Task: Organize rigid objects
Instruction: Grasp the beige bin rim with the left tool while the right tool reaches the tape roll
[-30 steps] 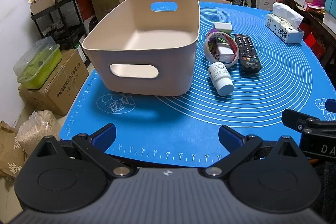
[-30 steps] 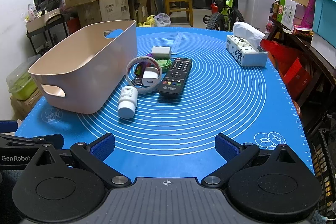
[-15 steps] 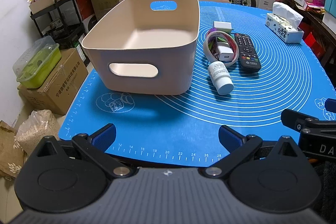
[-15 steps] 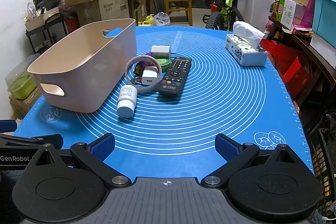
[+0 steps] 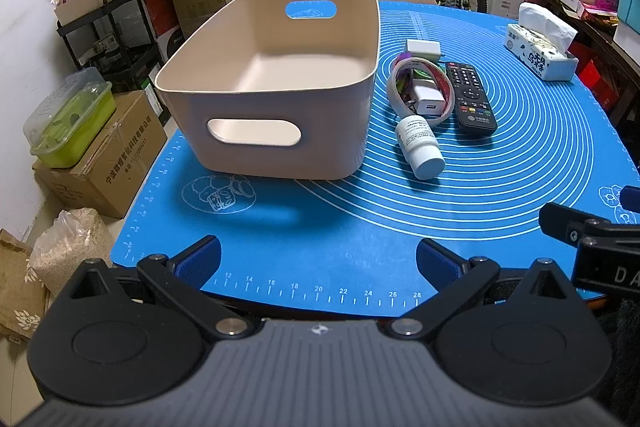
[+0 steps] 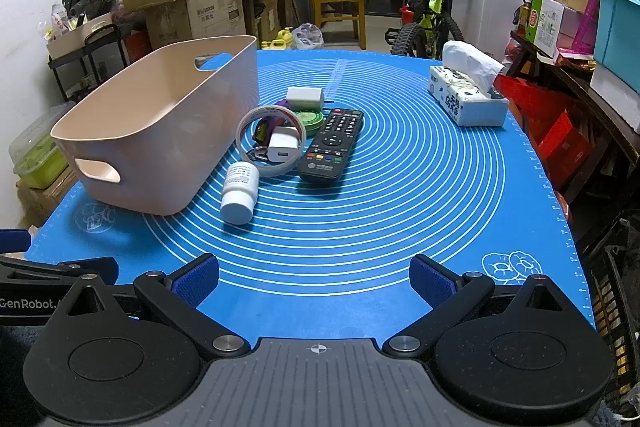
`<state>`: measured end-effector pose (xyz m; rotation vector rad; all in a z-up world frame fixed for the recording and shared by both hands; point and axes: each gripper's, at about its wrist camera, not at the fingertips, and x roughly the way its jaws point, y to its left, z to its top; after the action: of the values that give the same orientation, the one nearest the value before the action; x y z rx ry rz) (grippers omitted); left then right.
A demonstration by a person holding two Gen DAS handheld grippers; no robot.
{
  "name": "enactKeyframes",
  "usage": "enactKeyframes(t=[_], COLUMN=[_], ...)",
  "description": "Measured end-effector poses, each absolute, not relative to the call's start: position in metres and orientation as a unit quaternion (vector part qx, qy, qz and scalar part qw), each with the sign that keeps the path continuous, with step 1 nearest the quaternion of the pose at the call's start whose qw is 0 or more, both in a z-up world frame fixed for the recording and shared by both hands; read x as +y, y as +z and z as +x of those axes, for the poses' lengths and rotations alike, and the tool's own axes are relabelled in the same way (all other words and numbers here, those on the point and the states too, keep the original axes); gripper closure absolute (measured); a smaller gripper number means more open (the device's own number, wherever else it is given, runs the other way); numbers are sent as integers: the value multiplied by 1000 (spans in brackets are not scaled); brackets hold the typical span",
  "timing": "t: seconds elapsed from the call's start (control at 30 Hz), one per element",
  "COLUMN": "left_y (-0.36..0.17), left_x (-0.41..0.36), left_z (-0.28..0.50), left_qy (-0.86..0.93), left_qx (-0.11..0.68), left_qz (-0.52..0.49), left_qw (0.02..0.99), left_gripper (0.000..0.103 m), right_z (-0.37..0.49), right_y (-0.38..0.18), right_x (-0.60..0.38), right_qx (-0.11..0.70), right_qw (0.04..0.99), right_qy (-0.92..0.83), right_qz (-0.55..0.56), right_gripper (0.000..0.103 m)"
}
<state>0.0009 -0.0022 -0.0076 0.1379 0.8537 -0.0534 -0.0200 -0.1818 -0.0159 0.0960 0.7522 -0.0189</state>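
An empty beige bin (image 5: 276, 79) (image 6: 160, 123) stands on the blue mat (image 5: 520, 167) (image 6: 400, 187). Right of it lie a white pill bottle (image 5: 420, 147) (image 6: 239, 193) on its side, a black remote (image 5: 470, 99) (image 6: 332, 145), a white tape ring (image 5: 394, 87) (image 6: 244, 131) around a white charger (image 5: 428, 101) (image 6: 284, 147), a second white adapter (image 5: 423, 47) (image 6: 305, 98) and a green tin (image 6: 309, 118). My left gripper (image 5: 318, 259) is open and empty at the mat's near edge. My right gripper (image 6: 314, 277) is open and empty, also at the near edge.
A tissue pack (image 5: 540, 51) (image 6: 466, 95) lies at the mat's far right. Cardboard boxes (image 5: 100, 163), a green container (image 5: 68, 119) and shelves stand left of the table. A bicycle (image 6: 428, 15) and a chair (image 6: 336, 3) stand behind it.
Both grippers have edged very slightly forward. Nothing on the mat has moved.
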Motion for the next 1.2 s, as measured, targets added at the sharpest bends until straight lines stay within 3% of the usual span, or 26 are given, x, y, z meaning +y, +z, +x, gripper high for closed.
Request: enactKeyframes(t=[0.37,0.83,0.97,1.2], left_y=[3,64,74,73], left_x=[2,40,50,64], left_z=[7,75,102,144], left_qy=[-44,-14,-17,-3], left_qx=[417,355,355,370], left_qz=[66,37,31,42], left_qw=[906,934,934,928], left_gripper=[1,2,18,18], right_z=[-16,43,68,112], right_y=[-5,35,38,33], right_x=[-185,-196,-201,-212], right_qx=[361,313,312,322], right_qw=[931,946,946,942], right_qy=[-12,-37,-42,-54], right_qz=[56,74,77,74], right_gripper=[2,2,2,2])
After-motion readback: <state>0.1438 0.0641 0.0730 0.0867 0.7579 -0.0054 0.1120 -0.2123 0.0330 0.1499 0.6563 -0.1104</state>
